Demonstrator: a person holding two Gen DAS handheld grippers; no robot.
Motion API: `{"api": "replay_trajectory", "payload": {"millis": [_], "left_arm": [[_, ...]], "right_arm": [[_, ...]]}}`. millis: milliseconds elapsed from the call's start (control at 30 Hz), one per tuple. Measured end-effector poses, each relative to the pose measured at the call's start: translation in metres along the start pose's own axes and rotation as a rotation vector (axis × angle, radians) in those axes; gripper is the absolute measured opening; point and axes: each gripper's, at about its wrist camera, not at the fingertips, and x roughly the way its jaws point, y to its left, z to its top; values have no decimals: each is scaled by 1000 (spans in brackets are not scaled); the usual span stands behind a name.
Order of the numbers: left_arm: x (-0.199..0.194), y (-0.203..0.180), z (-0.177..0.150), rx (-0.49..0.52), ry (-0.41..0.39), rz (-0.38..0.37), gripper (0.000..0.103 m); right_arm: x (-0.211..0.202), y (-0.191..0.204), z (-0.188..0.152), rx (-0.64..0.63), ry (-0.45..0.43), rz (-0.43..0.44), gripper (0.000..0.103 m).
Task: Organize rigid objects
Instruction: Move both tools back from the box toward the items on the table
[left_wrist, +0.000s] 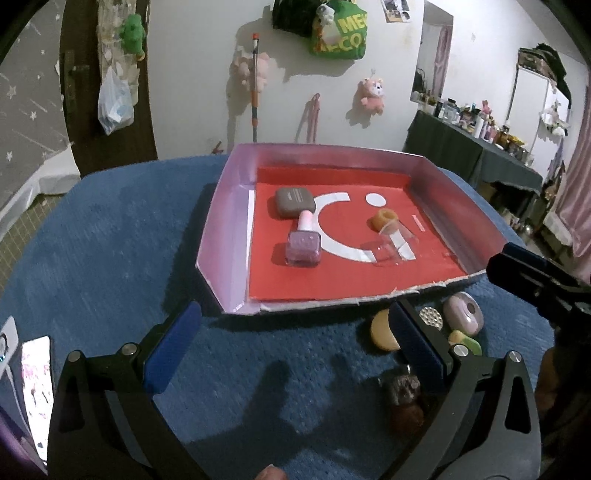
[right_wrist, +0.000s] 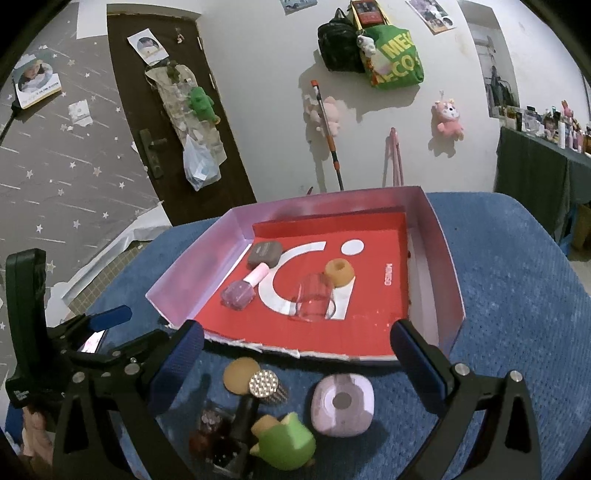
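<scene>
Showing two hand-held grippers above a blue cloth-covered table (left_wrist: 110, 229). Left gripper (left_wrist: 295, 343): jaws spread wide, nothing between the blue pads. Right gripper (right_wrist: 295, 365): jaws likewise spread and empty, hovering over the loose items.

Tray (right_wrist: 192, 269), shallow with pale pink walls and a red floor, lies at 12 o'clock from both grippers. Inside it: a grey-brown case (right_wrist: 264, 254) at the tray's 10 o'clock; a pink nail-polish bottle (right_wrist: 242, 290) lying on its side just beside the case, cap toward it; a clear glass cup (right_wrist: 314, 301) on its side near the centre; an orange sponge ring (right_wrist: 339, 272) touching the cup at its 1 o'clock.

Outside the tray, on the cloth at the tray's 6 o'clock, in the right wrist view: a tan round disc (right_wrist: 240, 374); a dark bottle with a faceted silver cap (right_wrist: 263, 384) overlapping the disc; a lilac rounded case (right_wrist: 341, 404) at 3 o'clock from that cap; a green and yellow toy (right_wrist: 286, 443) at 6 o'clock; a dark reddish bottle (right_wrist: 208, 432) at 8 o'clock, details unclear.

A phone (left_wrist: 35, 387) lies at the left view's 8 o'clock.
</scene>
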Motion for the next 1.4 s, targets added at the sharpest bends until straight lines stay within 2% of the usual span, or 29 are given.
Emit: {"api": "replay_trajectory", "payload": {"millis": [400, 1167, 1400], "left_arm": [[0, -2, -13, -10, 27, -4, 103], [9, -4, -45, -35, 115, -23, 103], [6, -10, -51, -29, 130, -49, 103]], "right_arm": [[-3, 6, -16, -25, 16, -5, 103], [5, 4, -53, -33, 106, -42, 103], [5, 3, -63, -39, 128, -56, 103]]}}
